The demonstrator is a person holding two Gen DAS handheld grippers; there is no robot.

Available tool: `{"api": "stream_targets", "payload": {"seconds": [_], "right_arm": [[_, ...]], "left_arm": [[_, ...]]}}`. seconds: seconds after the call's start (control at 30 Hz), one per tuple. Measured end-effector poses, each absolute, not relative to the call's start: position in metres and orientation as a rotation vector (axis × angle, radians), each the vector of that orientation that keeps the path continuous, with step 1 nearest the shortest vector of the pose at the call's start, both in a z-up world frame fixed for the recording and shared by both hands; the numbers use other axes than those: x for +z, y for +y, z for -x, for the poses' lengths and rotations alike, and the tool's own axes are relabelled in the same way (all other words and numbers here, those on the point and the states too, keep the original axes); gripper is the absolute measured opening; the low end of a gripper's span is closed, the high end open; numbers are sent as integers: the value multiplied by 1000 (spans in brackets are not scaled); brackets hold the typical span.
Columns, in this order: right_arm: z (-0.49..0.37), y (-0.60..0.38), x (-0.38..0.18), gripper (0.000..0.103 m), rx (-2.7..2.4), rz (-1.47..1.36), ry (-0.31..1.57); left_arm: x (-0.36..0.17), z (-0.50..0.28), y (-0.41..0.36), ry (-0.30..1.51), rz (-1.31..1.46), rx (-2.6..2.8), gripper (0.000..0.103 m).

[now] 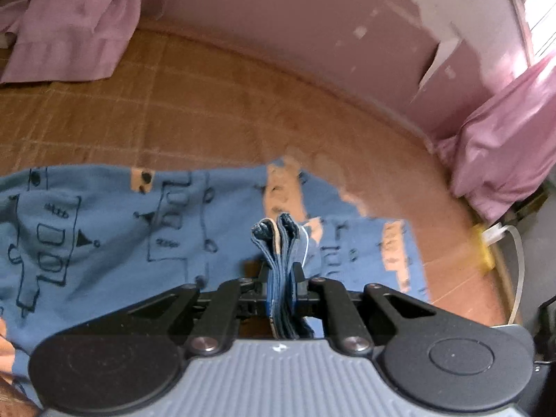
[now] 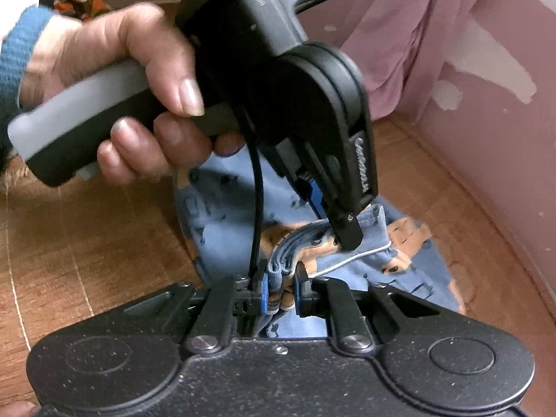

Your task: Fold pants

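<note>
Your left gripper (image 1: 281, 278) is pressed tight on a bunched stack of blue fabric layers, the folded edges of the pants (image 1: 104, 229) standing up between its two black fingers (image 1: 298, 274). The rest of the pants spreads flat to the left and right of the pinch on the brown checked mat (image 1: 194, 104), blue cloth with dark line drawings and tan patches; motion blur smears the far right edge. Your right gripper (image 2: 282, 288) likewise pinches a gathered wad of the same pants (image 2: 222, 222), blue-padded fingers (image 2: 264, 295) closed on the layers, with a white-piped hem running off to the right just beyond the pinch. In the right wrist view your left gripper (image 2: 342, 232) comes in from above, its finger (image 2: 349, 229) tip pressing into the cloth close to the right pinch, so both claws grip the garment near each other. Your left hand (image 2: 114, 80) wraps the grey and black handle, a blue knit cuff (image 2: 17, 62) at the wrist, a black cable (image 2: 255, 208) hanging down from the tool. Pink cloth (image 1: 69, 24) lies at the far left of the mat, more pink fabric (image 1: 504, 139) bunches at the far right under a window, and a pink wall (image 1: 312, 27) with peeling paint runs behind.
</note>
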State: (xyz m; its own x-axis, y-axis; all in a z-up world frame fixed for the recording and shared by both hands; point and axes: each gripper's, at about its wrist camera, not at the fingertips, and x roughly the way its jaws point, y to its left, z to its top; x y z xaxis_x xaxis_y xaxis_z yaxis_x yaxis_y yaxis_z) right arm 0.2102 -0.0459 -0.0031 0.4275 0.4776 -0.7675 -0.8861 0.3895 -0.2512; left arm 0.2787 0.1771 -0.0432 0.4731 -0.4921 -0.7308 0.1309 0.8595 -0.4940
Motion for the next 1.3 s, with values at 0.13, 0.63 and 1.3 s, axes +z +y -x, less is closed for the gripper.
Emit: {"api": "stream_targets", "payload": {"seconds": [0.13,0.63,1.3], "right_arm": [[-207,-56,-2,43,976,745,646],[-309,-202,-20,22,617,267,744],[-324,-170,-11,50,629,330,701]], "left_arm": [[-36,-272,170,998,288,-363,31],[-48,-246,117,831,191,-465,42],[-38,-226,170,747,311,-292,67]]}}
